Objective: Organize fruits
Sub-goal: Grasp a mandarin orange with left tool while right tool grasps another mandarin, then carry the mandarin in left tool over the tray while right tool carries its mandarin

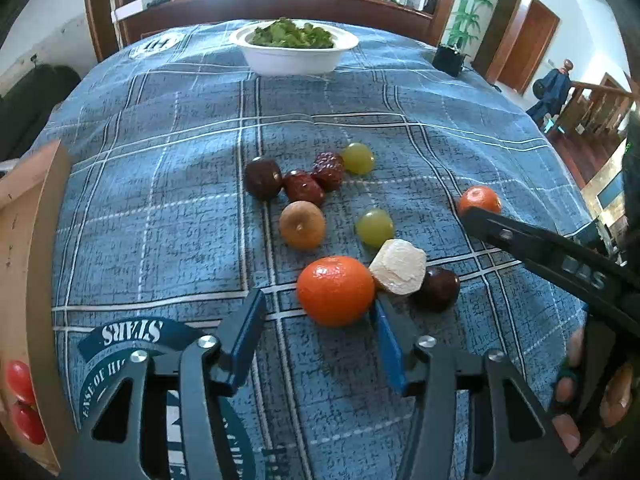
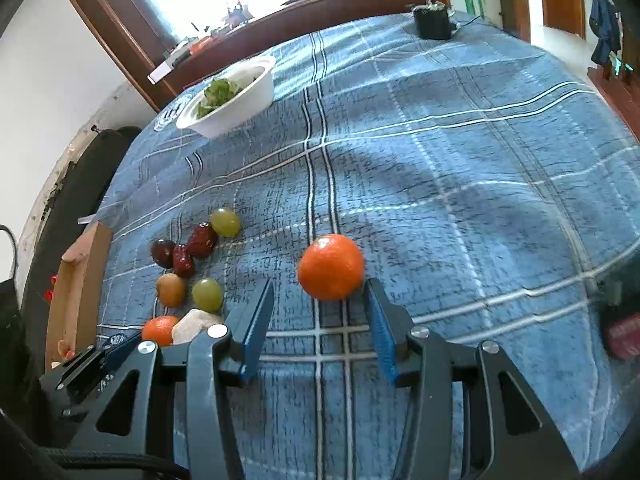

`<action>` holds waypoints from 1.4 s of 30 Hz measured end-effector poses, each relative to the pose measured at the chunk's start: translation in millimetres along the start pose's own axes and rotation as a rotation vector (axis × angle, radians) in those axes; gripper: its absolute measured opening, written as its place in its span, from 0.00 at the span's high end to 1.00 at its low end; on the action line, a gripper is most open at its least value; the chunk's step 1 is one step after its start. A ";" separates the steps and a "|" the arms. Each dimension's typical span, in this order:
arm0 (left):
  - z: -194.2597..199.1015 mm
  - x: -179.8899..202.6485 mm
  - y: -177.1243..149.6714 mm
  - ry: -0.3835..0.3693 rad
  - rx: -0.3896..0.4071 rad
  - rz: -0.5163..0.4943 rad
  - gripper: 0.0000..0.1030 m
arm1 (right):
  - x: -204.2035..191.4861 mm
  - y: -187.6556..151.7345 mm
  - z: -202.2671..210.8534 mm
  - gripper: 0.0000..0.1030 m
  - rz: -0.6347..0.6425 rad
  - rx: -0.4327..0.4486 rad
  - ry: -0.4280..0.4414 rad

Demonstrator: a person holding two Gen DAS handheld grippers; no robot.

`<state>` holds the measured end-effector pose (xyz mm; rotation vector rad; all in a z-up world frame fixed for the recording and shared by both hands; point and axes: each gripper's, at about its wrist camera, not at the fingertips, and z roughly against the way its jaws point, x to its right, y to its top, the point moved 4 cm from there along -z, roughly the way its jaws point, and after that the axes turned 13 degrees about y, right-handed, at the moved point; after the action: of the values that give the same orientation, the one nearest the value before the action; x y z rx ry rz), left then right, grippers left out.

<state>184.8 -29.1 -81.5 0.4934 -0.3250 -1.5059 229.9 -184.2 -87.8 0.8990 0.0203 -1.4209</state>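
A loose group of fruit lies on the blue plaid tablecloth (image 1: 168, 160). My left gripper (image 1: 318, 298) is open, and a large orange (image 1: 335, 290) sits right at its fingertips. A white chunk (image 1: 398, 266) and a dark plum (image 1: 438, 288) lie against that orange. Beyond them are two green grapes (image 1: 374, 227) (image 1: 357, 157), a brown round fruit (image 1: 302, 225), red dates (image 1: 304, 188) and a dark fruit (image 1: 263, 178). My right gripper (image 2: 320, 286) is open with a second orange (image 2: 331, 266) at its tips, close to the right finger. One of its fingers (image 1: 500, 232) shows in the left wrist view.
A wooden tray (image 1: 36, 240) at the left table edge holds cherry tomatoes (image 1: 20, 376). At the far side stands a white bowl (image 1: 296, 60) of greens. A black box (image 2: 434, 22) sits at the far right corner. A hand (image 1: 568, 392) holds the right gripper.
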 end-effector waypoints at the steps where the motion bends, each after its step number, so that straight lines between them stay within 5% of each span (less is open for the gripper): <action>1: 1.1 2.2 0.0 -0.009 0.005 -0.005 0.58 | -1.4 1.3 -2.6 0.53 0.015 0.007 -0.010; 2: 1.8 3.0 0.2 -0.023 0.006 -0.006 0.66 | -2.1 2.2 -3.8 0.53 0.025 0.014 -0.016; 4: 2.4 4.0 0.1 -0.027 0.005 -0.005 0.66 | -2.4 2.5 -4.5 0.68 0.041 0.020 -0.044; 15: 22.9 -32.0 -19.8 0.000 0.010 0.078 0.67 | -33.3 -23.9 30.2 0.68 0.074 0.042 0.048; 26: 66.1 -83.4 -38.7 0.154 0.080 0.164 0.67 | -117.3 -52.4 45.9 0.67 0.196 0.016 0.193; 42: 89.5 -127.6 -56.3 0.226 0.120 0.238 0.67 | -177.2 -80.5 36.3 0.67 0.301 -0.037 0.227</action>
<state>85.0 88.3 -20.4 0.6892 -0.2867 -1.1916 107.3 -47.4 -13.8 0.9845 0.0789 -1.0327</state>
